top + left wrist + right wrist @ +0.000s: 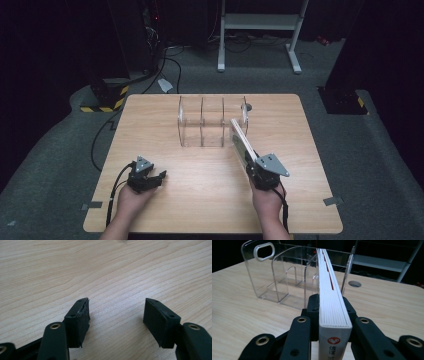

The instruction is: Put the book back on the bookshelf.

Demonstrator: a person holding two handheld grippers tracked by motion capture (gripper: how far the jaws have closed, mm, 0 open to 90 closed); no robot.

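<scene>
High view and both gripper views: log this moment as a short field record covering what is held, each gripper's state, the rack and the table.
held item: book, white page edges up, spine toward the camera in the right gripper view
right gripper: shut on the book, aimed toward the rack
left gripper: open, nothing between the jaws, low over bare wood
rack: clear acrylic file rack with upright dividers, slots empty, at the far middle of the table
book versus rack: far end near the rack's right end; contact cannot be told
surface: light wooden table
</scene>
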